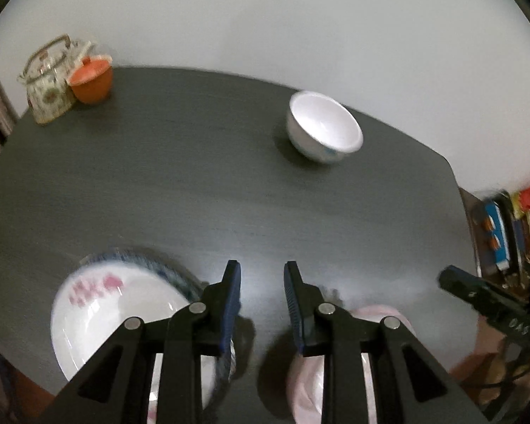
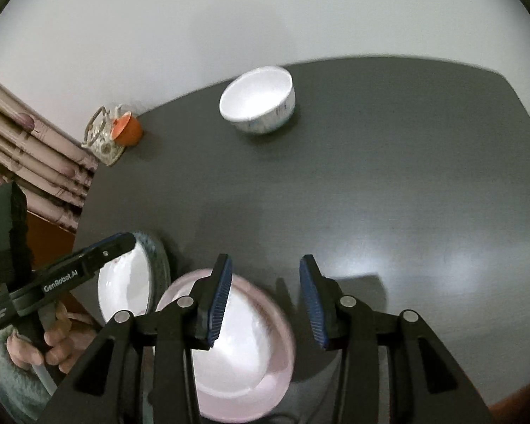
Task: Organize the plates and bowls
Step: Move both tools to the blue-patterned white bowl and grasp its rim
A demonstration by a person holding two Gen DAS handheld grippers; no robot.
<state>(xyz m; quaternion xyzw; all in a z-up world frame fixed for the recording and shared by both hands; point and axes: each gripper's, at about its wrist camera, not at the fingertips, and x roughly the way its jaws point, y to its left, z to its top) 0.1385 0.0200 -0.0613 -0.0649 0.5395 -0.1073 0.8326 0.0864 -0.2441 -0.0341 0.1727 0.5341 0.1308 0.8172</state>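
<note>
Plates lie at the near edge of the bench: a white plate with pink flowers on a blue-rimmed one at the left, a pink plate to its right. Left hand-held gripper and right hand-held gripper both stand apart, empty. I judge the plates are placed; next comes the white bowl far across, needing a long reach and jaws over its rim.

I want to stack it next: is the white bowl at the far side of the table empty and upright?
Empty and upright. The white bowl stands mouth up on the table, and both views show only bare white inside.
</note>
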